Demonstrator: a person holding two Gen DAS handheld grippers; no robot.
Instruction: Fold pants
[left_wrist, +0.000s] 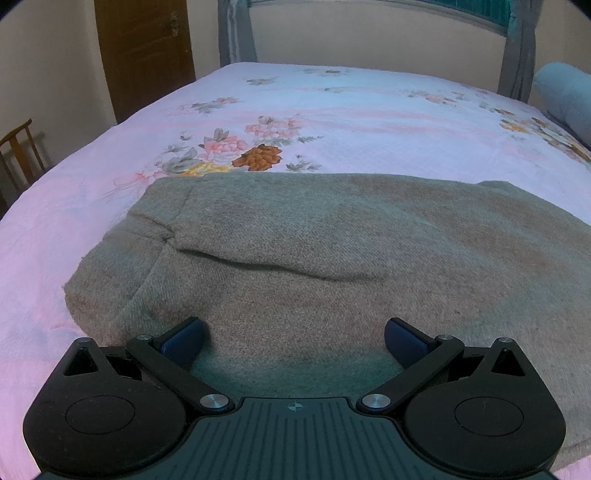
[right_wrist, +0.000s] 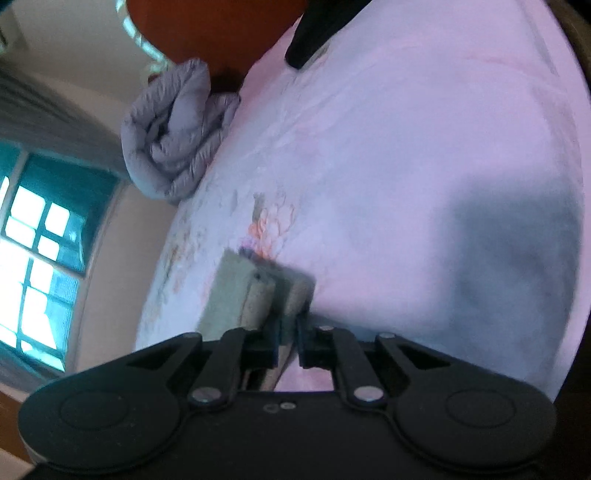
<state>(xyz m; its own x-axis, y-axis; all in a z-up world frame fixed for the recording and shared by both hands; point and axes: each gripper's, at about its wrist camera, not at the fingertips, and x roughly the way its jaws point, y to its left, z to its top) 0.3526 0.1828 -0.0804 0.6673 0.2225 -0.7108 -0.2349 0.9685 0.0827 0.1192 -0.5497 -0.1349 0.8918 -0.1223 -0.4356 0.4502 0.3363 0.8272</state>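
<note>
- Left gripper (left_wrist: 293, 338): jaws wide open, low over pants (left_wrist: 332, 251) lying flat near bed (left_wrist: 369, 110) front edge.
- Right gripper (right_wrist: 287, 341): jaws clamped on pants end (right_wrist: 255, 291), lifted, apparently mid-fold.
- Folding started, unfinished.

A bed (left_wrist: 369, 110) in a pink floral sheet is carrying grey-green pants (left_wrist: 332, 251) and a rolled grey quilt (right_wrist: 173, 136) lying at its far end
</note>
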